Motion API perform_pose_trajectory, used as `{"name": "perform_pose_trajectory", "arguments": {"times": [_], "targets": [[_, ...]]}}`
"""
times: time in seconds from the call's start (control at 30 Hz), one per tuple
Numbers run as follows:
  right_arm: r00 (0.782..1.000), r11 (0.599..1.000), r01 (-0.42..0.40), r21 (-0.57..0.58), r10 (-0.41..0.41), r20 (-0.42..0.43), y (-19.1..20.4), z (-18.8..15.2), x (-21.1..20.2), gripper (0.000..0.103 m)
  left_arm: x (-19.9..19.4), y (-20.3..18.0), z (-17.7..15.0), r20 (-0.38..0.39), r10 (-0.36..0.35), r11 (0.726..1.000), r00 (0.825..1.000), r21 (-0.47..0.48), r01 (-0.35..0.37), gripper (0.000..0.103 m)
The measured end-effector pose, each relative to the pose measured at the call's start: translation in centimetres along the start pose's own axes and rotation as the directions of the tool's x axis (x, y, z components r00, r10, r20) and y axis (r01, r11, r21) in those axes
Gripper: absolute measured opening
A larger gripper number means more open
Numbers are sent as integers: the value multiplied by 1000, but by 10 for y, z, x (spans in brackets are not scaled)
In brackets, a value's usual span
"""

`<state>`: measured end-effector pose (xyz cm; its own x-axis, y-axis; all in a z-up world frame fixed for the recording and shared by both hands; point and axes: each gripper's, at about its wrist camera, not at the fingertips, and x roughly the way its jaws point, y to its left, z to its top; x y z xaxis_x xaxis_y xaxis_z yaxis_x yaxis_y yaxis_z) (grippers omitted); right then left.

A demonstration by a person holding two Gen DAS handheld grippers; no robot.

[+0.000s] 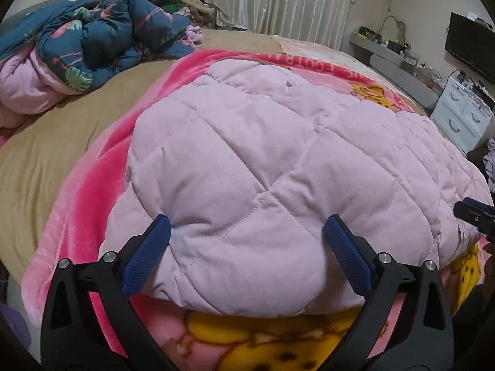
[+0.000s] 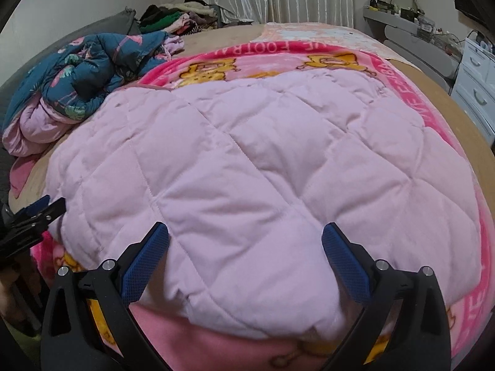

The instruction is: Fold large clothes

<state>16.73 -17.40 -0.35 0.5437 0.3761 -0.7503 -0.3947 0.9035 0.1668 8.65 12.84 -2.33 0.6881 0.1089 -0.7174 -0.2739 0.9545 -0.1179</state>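
Observation:
A pale pink quilted garment point(image 1: 263, 160) lies spread flat on a bright pink cartoon blanket point(image 1: 92, 191) on the bed; it also fills the right wrist view point(image 2: 247, 170). My left gripper point(image 1: 247, 238) is open, its blue pads on either side of the garment's near edge, not pinching it. My right gripper point(image 2: 246, 244) is open in the same way at the near edge further right. Each gripper shows at the edge of the other's view: the right one point(image 1: 476, 216), the left one point(image 2: 37, 216).
A crumpled dark blue floral quilt point(image 1: 92, 40) with pink lining lies at the far left on the tan sheet point(image 1: 46, 160). Piled clothes point(image 2: 173, 18) sit by the curtain. White drawers point(image 1: 464, 114), a shelf and a TV point(image 1: 473, 46) stand right of the bed.

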Motion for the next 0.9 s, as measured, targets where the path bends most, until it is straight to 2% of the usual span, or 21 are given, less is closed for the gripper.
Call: {"name": "perform_pose_trajectory", "arguments": {"times": [0.13,0.27,0.43,0.57,0.9], "targets": [[995,998,-56,32,53,86,-4,-5,-32,99,-23,-1,0,20,-39,999,999,-22,40,94],[984,998,-59,8,57,167,-2,-9,-69,99,-50,-9,1,55,-88,995,995,-36,90,94],[969,998,-50,-28,55,242,5,-23,-110,99,-90,-22,2,136,-109,994,985,-16,112,94],[960,998,-62,-34,69,273,9,-40,-131,99,-114,-26,-1,188,-114,992,976,-21,121,94],[925,997,-5,-75,33,378,24,-67,-163,99,-136,-41,-23,208,-149,989,967,11,150,94]]}}
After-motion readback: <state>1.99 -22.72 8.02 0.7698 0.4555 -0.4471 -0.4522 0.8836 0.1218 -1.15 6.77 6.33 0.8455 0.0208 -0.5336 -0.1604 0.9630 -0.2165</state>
